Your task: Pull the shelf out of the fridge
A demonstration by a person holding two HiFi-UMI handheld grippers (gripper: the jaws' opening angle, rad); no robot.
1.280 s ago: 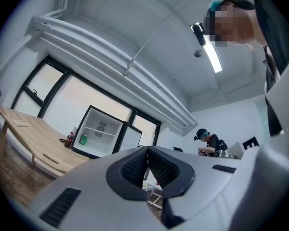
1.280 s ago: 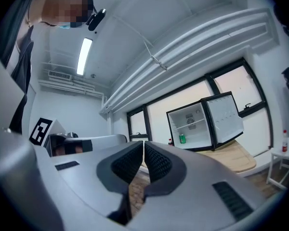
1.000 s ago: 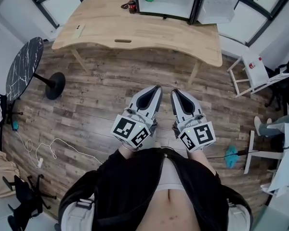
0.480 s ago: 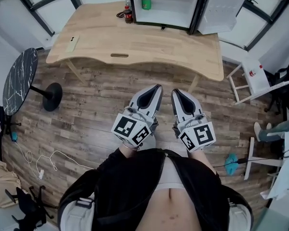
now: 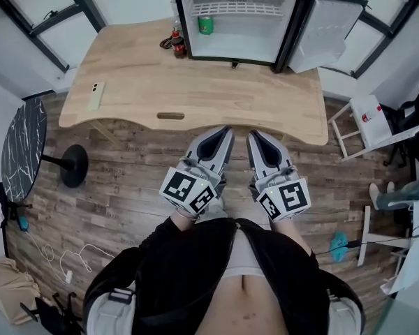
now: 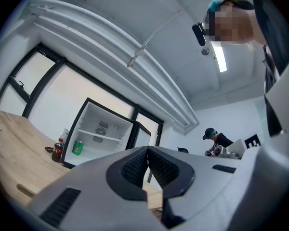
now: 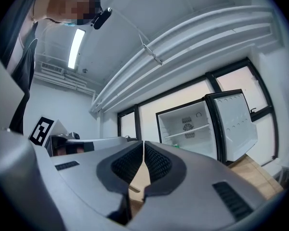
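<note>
White wire shelf [image 5: 248, 9] sits in the black fridge [image 5: 244, 46] on the wooden counter [image 5: 195, 82]. It looks light, stiff; take its front bar. Your left gripper [image 5: 225, 130] and right gripper [image 5: 253, 134]: jaws closed, empty

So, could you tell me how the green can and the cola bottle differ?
The green can stands inside the open fridge, under its shelf; the cola bottle stands outside on the wooden table. The can is green, the bottle dark with red. Both are upright.

Wooden table [image 5: 195, 82], cola bottle [image 5: 177, 43], green can [image 5: 205, 25]
</note>
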